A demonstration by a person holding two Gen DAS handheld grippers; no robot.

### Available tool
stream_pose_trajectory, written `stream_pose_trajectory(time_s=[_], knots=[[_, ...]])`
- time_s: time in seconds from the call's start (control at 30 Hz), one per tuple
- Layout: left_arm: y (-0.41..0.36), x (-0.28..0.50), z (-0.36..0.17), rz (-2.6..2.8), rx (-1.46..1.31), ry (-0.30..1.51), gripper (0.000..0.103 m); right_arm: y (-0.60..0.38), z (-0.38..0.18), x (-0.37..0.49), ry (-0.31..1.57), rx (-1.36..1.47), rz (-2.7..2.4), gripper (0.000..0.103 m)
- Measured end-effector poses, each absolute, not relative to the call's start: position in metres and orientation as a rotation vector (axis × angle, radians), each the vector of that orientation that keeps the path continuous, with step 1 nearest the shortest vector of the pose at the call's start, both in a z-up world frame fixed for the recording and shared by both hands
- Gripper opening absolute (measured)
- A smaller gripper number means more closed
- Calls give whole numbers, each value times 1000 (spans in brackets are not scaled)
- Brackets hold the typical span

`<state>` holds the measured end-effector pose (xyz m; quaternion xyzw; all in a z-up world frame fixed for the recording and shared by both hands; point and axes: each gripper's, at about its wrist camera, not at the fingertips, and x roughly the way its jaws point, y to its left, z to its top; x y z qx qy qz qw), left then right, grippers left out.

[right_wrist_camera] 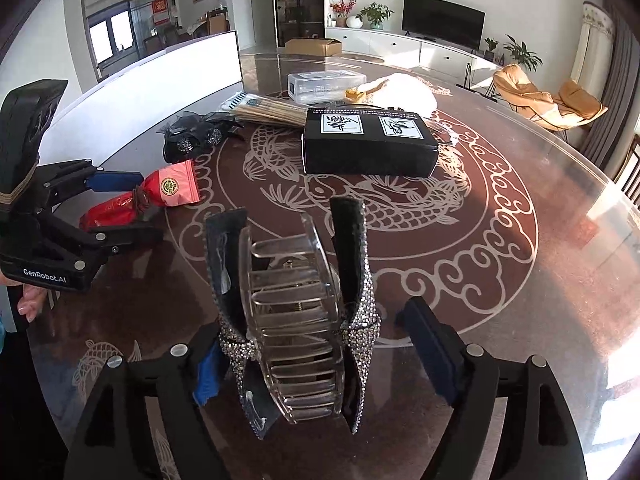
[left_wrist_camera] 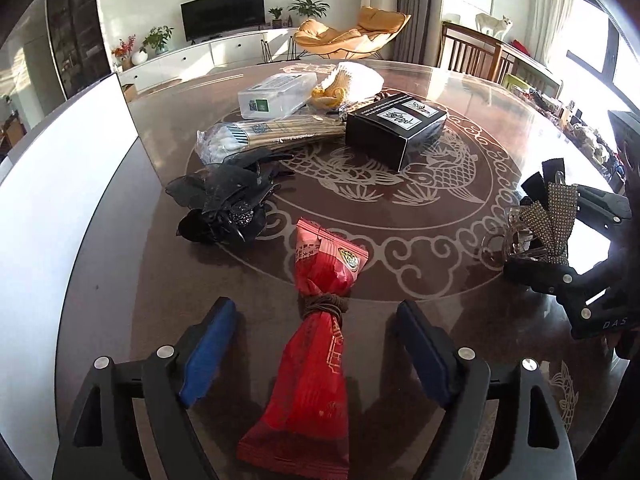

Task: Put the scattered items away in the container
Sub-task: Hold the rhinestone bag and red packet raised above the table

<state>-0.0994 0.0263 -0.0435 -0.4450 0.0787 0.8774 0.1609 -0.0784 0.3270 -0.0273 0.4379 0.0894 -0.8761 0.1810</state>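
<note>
A red snack packet (left_wrist_camera: 316, 344) tied with a brown hair band lies on the round table between the fingers of my open left gripper (left_wrist_camera: 316, 360); it also shows in the right wrist view (right_wrist_camera: 140, 200). A clear hair claw with a rhinestone bow (right_wrist_camera: 296, 320) lies between the fingers of my open right gripper (right_wrist_camera: 316, 356); it shows in the left wrist view too (left_wrist_camera: 536, 220). A white container wall (left_wrist_camera: 60, 200) stands at the left, also seen in the right wrist view (right_wrist_camera: 168, 76).
On the table (left_wrist_camera: 400, 280) lie a black bow hair clip (left_wrist_camera: 228, 204), a bag of cotton swabs (left_wrist_camera: 256, 136), a black box (left_wrist_camera: 396, 128), a clear plastic box (left_wrist_camera: 276, 94) and a white bag (left_wrist_camera: 352, 80). Chairs stand beyond the far edge.
</note>
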Motion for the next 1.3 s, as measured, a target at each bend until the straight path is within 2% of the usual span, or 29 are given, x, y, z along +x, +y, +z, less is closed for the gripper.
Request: stream_pose_trajectory(time_s=[0.03, 0.07, 0.1, 0.13, 0.37, 1.3], knots=[[28, -100, -44, 2509, -1276, 221, 86, 327, -28, -78, 254, 1238, -2472, 85], [29, -100, -45, 2508, -1283, 222, 91, 327, -28, -79, 253, 1239, -2468, 86], [32, -100, -46, 2502, -1295, 235, 102, 326, -28, -79, 251, 1239, -2464, 87], [35, -101, -47, 2496, -1310, 244, 103, 326, -28, -79, 252, 1238, -2463, 87], [37, -101, -47, 2508, -1311, 221, 103, 322, -30, -81, 266, 1239, -2449, 92], [37, -101, -47, 2508, -1310, 222, 103, 321, -30, -81, 267, 1239, -2449, 92]])
